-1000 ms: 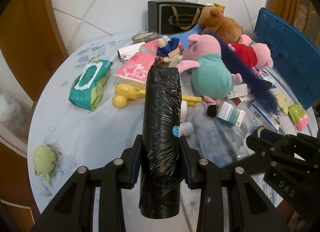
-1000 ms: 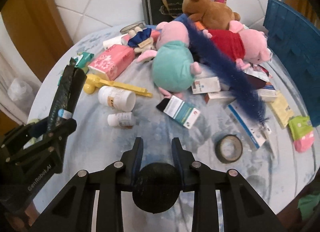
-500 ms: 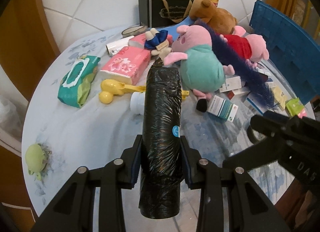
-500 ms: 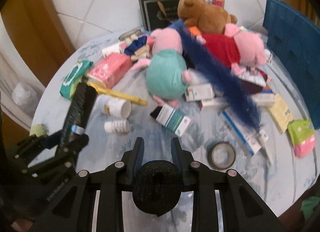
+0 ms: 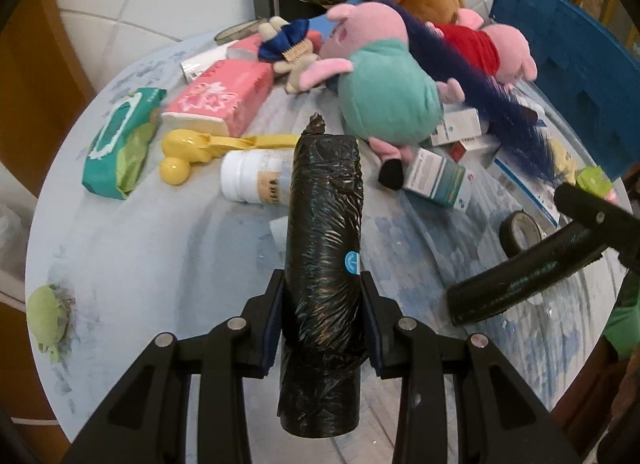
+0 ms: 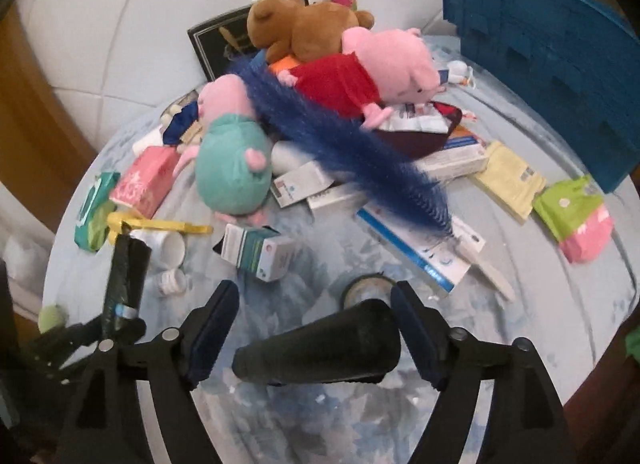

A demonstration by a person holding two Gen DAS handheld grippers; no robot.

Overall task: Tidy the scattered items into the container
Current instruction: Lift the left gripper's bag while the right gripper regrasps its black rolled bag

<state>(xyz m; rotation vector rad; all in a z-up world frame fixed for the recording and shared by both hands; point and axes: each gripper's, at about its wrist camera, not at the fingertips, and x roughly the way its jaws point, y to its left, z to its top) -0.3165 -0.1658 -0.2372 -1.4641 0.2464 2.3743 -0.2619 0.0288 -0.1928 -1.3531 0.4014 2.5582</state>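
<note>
Cluttered round table [image 5: 140,248], left jaws clamping black roll [image 5: 324,248], right jaws opening around another.

Crinkled glossy black plastic roll [image 5: 324,248]; fuzzy plush pig [image 5: 380,92]

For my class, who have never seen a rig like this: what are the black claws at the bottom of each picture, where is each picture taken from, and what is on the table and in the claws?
There is no robot here. A person holds one two-finger gripper in each hand, and a fisheye camera on each gripper looks forward along its fingers, so each picture has its own black fingers at the bottom.

In the left view, the left gripper is shut on a black roll of bin bags. In the right view, the right gripper is opening; a second black roll lies between its fingers, no longer squeezed.

The round table holds scattered items: plush pigs, a brown teddy bear, a blue feather duster, a pink tissue pack, a wet-wipes pack, a white bottle, small boxes and a tape roll. The blue crate stands at the right edge.
</note>
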